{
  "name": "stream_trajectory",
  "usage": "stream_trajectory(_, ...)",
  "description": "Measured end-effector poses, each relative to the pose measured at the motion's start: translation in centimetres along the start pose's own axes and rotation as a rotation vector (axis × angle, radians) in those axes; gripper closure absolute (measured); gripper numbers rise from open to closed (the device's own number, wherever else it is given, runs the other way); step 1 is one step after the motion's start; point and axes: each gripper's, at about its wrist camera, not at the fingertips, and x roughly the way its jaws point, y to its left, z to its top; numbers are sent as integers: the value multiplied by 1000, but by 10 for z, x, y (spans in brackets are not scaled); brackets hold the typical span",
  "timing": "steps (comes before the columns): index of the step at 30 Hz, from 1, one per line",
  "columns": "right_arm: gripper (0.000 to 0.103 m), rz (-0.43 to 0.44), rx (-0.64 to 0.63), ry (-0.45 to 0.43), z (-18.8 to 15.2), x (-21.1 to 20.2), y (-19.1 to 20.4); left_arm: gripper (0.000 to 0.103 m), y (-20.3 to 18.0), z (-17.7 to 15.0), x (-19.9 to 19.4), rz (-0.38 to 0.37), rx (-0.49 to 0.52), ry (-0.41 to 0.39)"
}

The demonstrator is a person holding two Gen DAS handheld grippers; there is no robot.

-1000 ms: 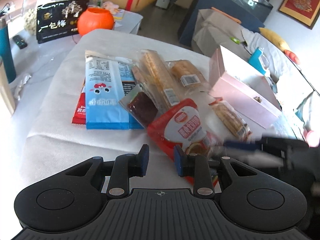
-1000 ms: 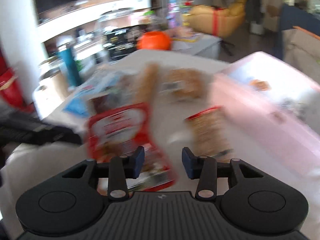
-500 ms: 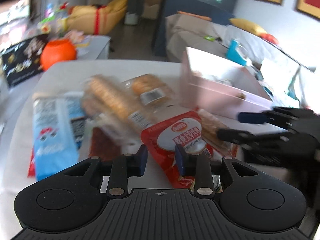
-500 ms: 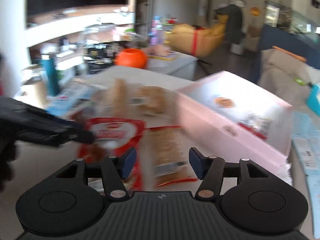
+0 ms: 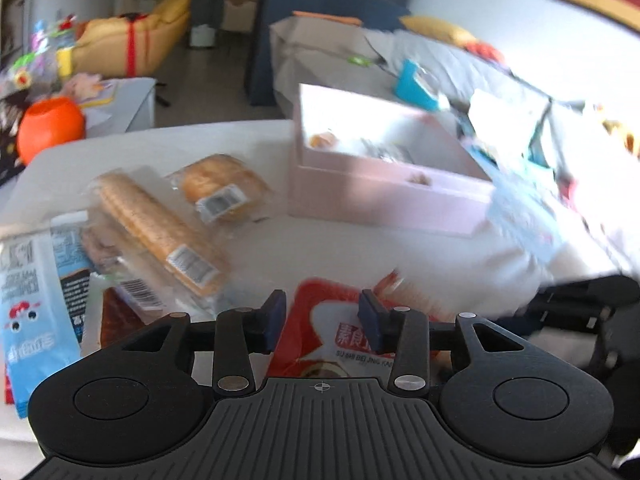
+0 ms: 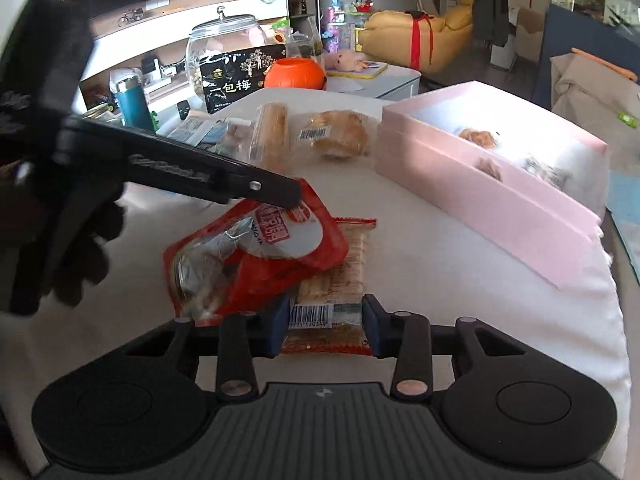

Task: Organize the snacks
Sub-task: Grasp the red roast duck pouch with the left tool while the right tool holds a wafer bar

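Note:
A red snack pouch (image 5: 340, 332) lies on the white table, right under my open left gripper (image 5: 322, 316); in the right wrist view the pouch (image 6: 260, 252) shows with the left gripper's fingertips (image 6: 288, 196) touching its upper edge. My right gripper (image 6: 325, 322) is open, its fingers on either side of a cracker packet (image 6: 332, 284) that lies partly under the pouch. An open pink box (image 6: 492, 168) with a few snacks inside stands to the right; it also shows in the left wrist view (image 5: 384, 184).
Bread packets (image 5: 160, 224) (image 5: 220, 188) and a blue packet (image 5: 32, 312) lie at the left. An orange pumpkin bowl (image 6: 294, 74), a glass jar (image 6: 224, 44), a black box (image 6: 236, 76) and a teal bottle (image 6: 132, 100) stand behind. The table edge (image 6: 612, 320) is at the right.
Both grippers have moved forward and down towards the red pouch. The left jaws have opened wider. The right gripper now straddles the cracker packet.

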Motion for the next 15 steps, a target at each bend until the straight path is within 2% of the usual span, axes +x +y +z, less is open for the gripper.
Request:
stream_trajectory(4, 65, -152, 47, -28, -16, -16, -19, 59, -17, 1, -17, 51, 107, -28)
stream_trajectory(6, 64, -216, 89, -41, -22, -18, -37, 59, -24, 2, -22, 22, 152, -6)
stream_trajectory(8, 57, -267, 145, -38, -27, -15, -51, 59, -36, -1, -22, -17, 212, 30)
stream_trajectory(10, 46, -269, 200, -47, -32, -11, -60, 59, -50, -9, -17, -23, 288, 79)
stream_trajectory(12, 42, -262, 227, -64, -35, -10, -63, 59, -60, -16, -5, -20, 342, 138)
stream_trajectory(13, 40, -266, 226, -66, -35, -9, -62, 53, -64, -20, -1, -9, 367, 142)
stream_trajectory(15, 39, -269, 225, -68, -35, -8, -62, 48, -71, -25, 2, 11, 408, 139)
